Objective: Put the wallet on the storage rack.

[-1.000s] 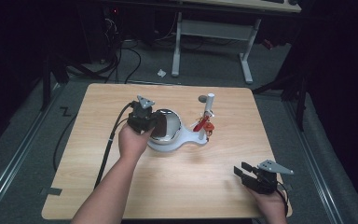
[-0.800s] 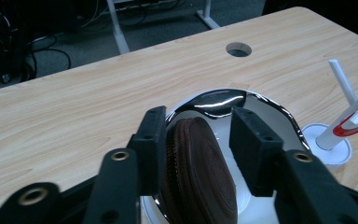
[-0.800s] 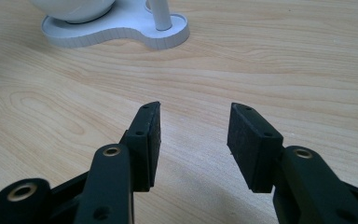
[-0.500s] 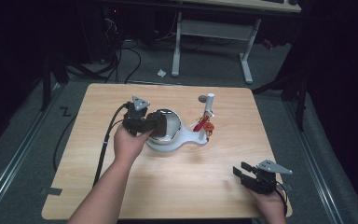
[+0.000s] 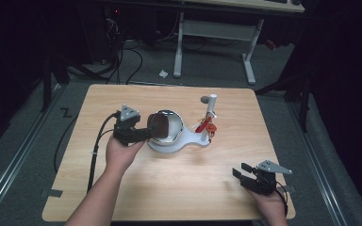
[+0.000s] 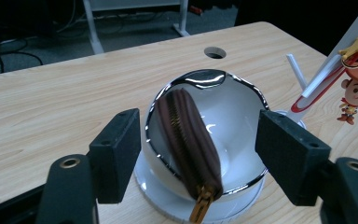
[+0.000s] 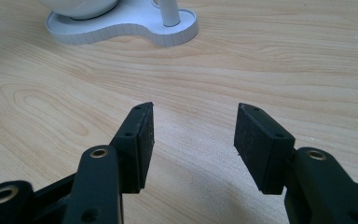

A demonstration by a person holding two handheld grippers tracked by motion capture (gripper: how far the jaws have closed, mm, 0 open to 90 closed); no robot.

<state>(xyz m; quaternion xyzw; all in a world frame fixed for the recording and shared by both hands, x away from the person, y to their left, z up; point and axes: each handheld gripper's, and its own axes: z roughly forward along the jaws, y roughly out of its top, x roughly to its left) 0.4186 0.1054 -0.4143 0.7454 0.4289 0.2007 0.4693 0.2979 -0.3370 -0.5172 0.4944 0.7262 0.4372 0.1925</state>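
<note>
A shiny chrome bowl (image 5: 169,126) sits tilted on a white stand (image 5: 191,141) at mid-table. A brown zip pouch (image 6: 186,135) lies inside the bowl (image 6: 233,107). My left gripper (image 5: 147,133) is just left of the bowl, and its jaws have just been opening. In the left gripper view the left gripper (image 6: 200,140) stands wide with its pads clear of pouch and bowl. A red cowboy-figure keychain (image 5: 207,126) hangs on the stand's white post (image 5: 211,104). My right gripper (image 5: 242,170) is near the front right corner. Its jaws have just been opening over bare wood (image 7: 193,135).
The wooden table (image 5: 122,197) has a small round hole (image 5: 204,99) behind the stand. The stand's base (image 7: 121,23) lies far ahead of the right gripper. Dark floor, cables and a desk frame (image 5: 212,33) lie beyond the far edge.
My left gripper has drawn back to the left from the bowl and its jaws have spread, leaving the pouch in the bowl. The right hand has kept its place.
</note>
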